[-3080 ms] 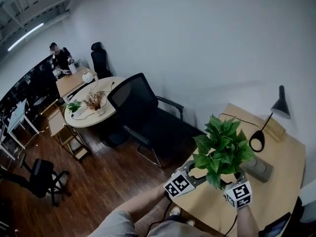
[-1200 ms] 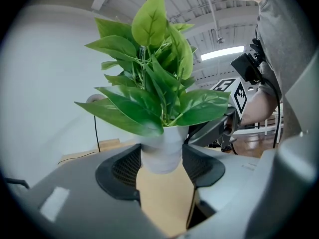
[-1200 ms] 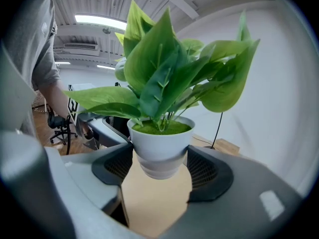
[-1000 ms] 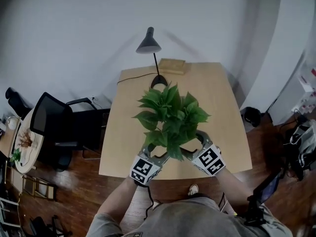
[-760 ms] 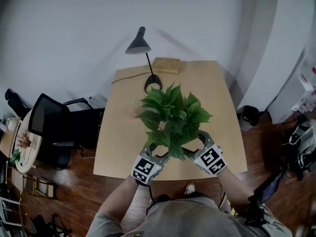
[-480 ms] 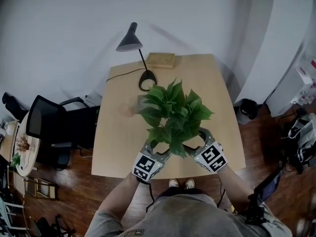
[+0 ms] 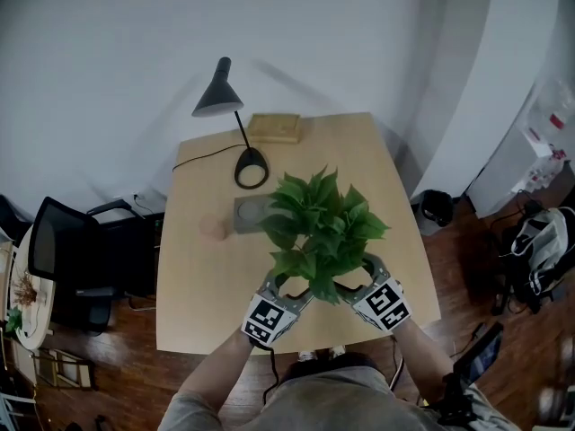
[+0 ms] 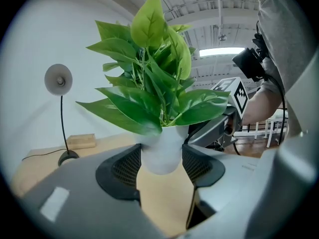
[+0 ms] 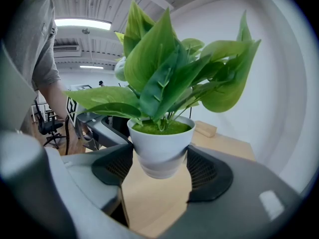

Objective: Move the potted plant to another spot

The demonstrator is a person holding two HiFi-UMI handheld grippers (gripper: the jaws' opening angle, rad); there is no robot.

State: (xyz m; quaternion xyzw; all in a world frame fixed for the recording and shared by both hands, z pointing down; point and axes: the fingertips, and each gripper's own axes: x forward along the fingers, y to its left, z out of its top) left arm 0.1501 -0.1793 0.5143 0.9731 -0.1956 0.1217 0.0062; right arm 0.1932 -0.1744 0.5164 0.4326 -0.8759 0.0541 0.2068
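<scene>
A leafy green potted plant [image 7: 320, 230] in a small white pot [image 9: 161, 147] hangs above the wooden table [image 7: 368, 178], near its front edge. My left gripper [image 7: 289, 287] clamps the pot [image 8: 162, 151] from the left, its dark mesh pads [image 8: 125, 166] pressed on the pot's sides. My right gripper [image 7: 355, 281] clamps the same pot from the right, pads [image 9: 202, 169] against it. In the head view the leaves hide the pot itself. The pot's base is off the tabletop in both gripper views.
On the table stand a black desk lamp [image 7: 235, 129], a wooden box [image 7: 273, 127] at the back edge, a grey slab [image 7: 251, 214] and a small pinkish round thing [image 7: 213, 228]. A black chair [image 7: 63, 259] is at left, bags [image 7: 537, 250] on the floor at right.
The plant, held by both grippers, has come over the table and sunk a little towards it. The view has shifted, so lamp and table slid left and down in the picture.
</scene>
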